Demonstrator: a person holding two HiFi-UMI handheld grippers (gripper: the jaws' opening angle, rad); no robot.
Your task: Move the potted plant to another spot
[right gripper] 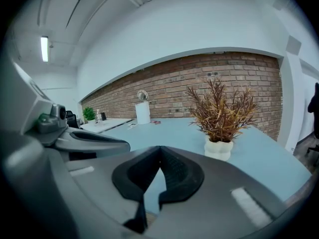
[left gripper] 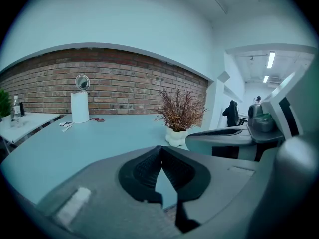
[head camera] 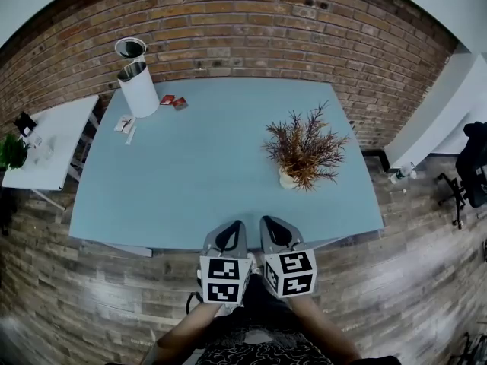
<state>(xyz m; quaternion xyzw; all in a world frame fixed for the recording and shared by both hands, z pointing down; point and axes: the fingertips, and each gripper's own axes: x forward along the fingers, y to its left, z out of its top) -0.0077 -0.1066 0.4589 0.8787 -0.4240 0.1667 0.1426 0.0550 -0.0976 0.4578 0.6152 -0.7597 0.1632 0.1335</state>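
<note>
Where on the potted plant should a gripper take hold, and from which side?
Grip the white pot, not the dry branches. They spread wide over it, so a descent from above looks blocked; come in low from the near edge of the table, jaws straddling the pot's sides. The right gripper sits nearer, though its jaws are shut.

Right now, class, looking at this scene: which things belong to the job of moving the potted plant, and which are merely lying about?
Belong to the job:
potted plant; blue table it stands on; left gripper and right gripper, both shut and empty.

Lying about:
white cylinder; red packets; papers; white side table; small green plant.
</note>
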